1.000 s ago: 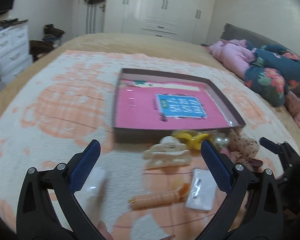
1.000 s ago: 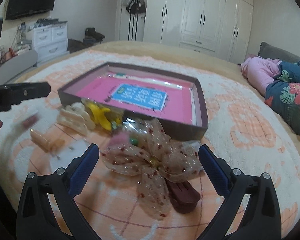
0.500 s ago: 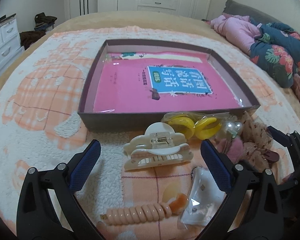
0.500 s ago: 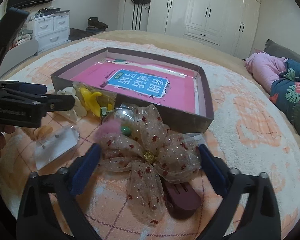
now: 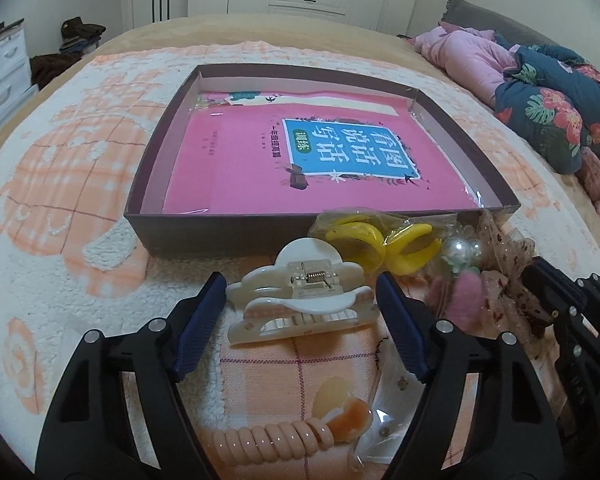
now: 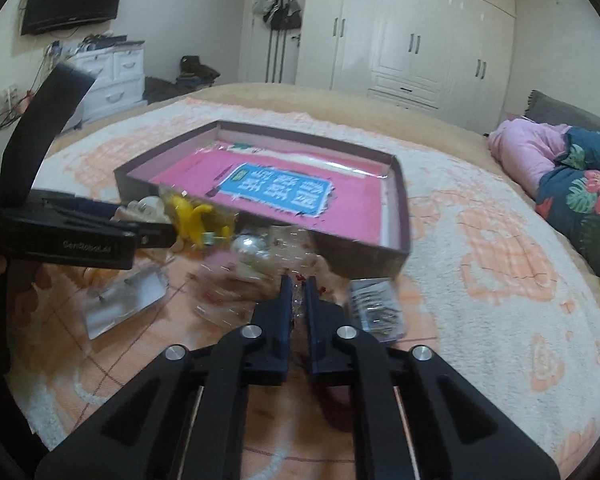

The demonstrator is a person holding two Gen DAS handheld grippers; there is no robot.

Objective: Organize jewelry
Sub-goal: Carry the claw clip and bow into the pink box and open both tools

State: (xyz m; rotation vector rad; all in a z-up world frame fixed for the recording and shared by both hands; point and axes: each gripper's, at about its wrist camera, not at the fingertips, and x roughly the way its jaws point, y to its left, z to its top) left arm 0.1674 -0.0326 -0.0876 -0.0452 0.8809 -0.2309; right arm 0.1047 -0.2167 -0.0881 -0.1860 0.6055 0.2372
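A: Bedroom, patterned blanket (image 5: 80, 184) over the bed; shallow dark box (image 5: 204, 236) holding a pink book (image 5: 240, 160). Accessories lie scattered just in front of the box.

B: Left gripper (image 5: 300, 296)?

A: Jaws have just been closing and now bracket the cream claw clip (image 5: 304, 304). Pads at its ends; firm contact I can't confirm.

B: Right gripper (image 6: 299, 300)?

A: Jaws have just snapped nearly together, pinching sheer film of the spotted bow clip (image 5: 508, 280), which sits right of the pearls (image 5: 460, 250) and yellow clip (image 5: 376, 244).

B: Risks?

A: Thin fabric may slip or tear, or the bow's weight could drag it loose when lifted. The claw clip is glossy, curved and spring-loaded; squeezed at its ends it may skid out.

B: Appearance?

A: Claw clip: pale, cloud-shaped, metal spring showing. Bow: gauzy beige, red flecks, dark clip beneath.
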